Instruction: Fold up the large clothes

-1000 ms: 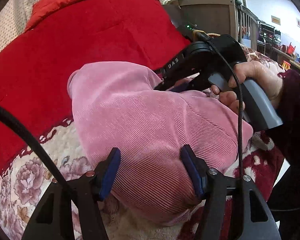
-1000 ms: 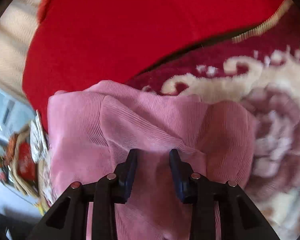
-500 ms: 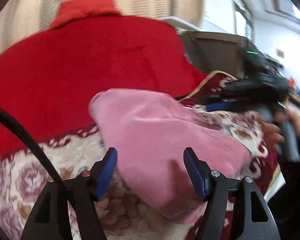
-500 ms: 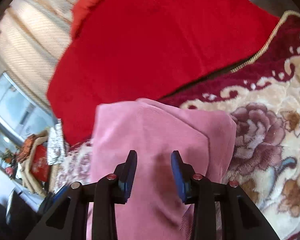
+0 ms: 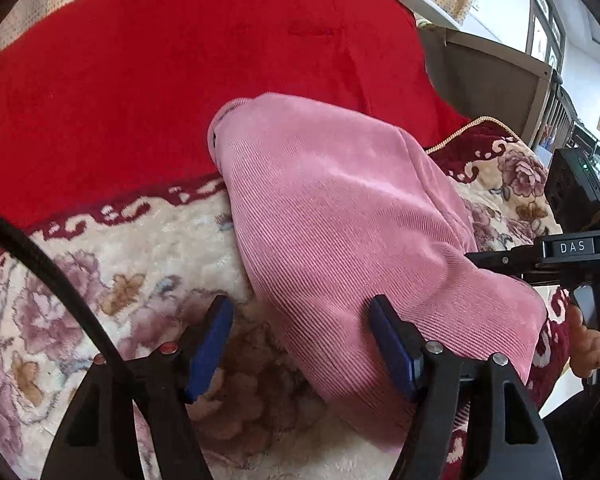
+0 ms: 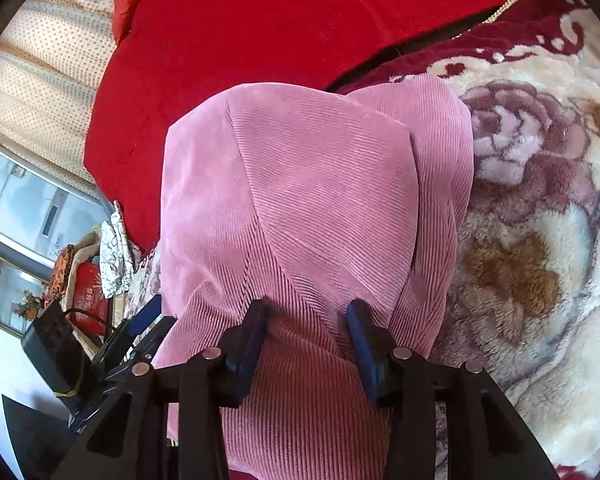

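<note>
A folded pink corduroy garment point(image 5: 340, 216) point(image 6: 300, 184) lies on a cream floral blanket point(image 5: 100, 264) point(image 6: 540, 248), its far end against a red quilt point(image 5: 180, 80). My left gripper point(image 5: 300, 344) is open at the garment's near left edge; the cloth reaches under its right pad point(image 5: 392, 348) and the left pad is over bare blanket. My right gripper point(image 6: 306, 340) hovers over the garment's near end with its jaws opening. A loose ridge of cloth sits between its pads. The left wrist view shows my right gripper point(image 5: 500, 258) at the garment's right side.
The red quilt point(image 6: 260, 20) fills the far side of the bed. A brown bed frame point(image 5: 492, 80) stands at back right. A person's hand point(image 5: 588, 340) holds the right gripper's handle. A dotted curtain point(image 6: 40, 80) and clutter by a window point(image 6: 88, 292) lie off the bed's left.
Both grippers have drawn back from the garment, which now lies flatter. The right gripper left the garment's top and went right. Its jaws have widened, and the left jaws are slightly wider.
</note>
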A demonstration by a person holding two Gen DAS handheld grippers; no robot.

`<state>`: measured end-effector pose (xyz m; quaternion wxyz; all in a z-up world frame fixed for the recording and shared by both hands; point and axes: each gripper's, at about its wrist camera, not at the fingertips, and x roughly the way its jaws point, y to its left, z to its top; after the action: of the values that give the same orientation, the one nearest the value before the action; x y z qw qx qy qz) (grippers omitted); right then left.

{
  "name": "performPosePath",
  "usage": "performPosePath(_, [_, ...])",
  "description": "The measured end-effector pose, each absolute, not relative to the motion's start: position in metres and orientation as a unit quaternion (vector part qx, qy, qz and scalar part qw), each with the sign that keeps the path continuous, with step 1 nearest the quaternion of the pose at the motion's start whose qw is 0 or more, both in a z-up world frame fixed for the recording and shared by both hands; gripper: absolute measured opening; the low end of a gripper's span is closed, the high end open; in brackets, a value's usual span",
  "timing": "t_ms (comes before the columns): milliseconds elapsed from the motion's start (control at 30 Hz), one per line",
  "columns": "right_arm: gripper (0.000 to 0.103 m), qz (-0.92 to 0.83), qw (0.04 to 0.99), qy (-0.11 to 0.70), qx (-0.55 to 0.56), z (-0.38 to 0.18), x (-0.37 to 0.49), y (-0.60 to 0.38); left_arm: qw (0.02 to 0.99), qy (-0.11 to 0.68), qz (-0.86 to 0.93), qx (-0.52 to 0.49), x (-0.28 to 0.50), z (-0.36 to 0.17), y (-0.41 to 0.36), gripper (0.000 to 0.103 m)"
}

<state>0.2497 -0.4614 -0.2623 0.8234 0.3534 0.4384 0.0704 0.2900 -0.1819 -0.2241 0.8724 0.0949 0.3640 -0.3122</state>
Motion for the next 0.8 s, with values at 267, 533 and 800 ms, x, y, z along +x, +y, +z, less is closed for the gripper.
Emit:
performPosePath(267, [0.048, 0.07, 0.842, 0.416, 0.337, -0.236, 0.239, -0.459, 0.894, 0.338, -0.288, 0.052, 0.291, -0.201, -0.168, 0.077])
performPosePath(533, [0.053, 0.07, 0.837, 0.434, 0.325, -0.252, 0.252, -0.447, 0.895, 0.358, -0.246, 0.105, 0.295, -0.221, -0.182, 0.078])
performPosePath(800, [0.054, 0.06, 0.856, 0.394, 0.33, -0.237, 0.258, -0.452, 0.895, 0.356, -0.247, 0.104, 0.295, -0.222, -0.181, 0.079])
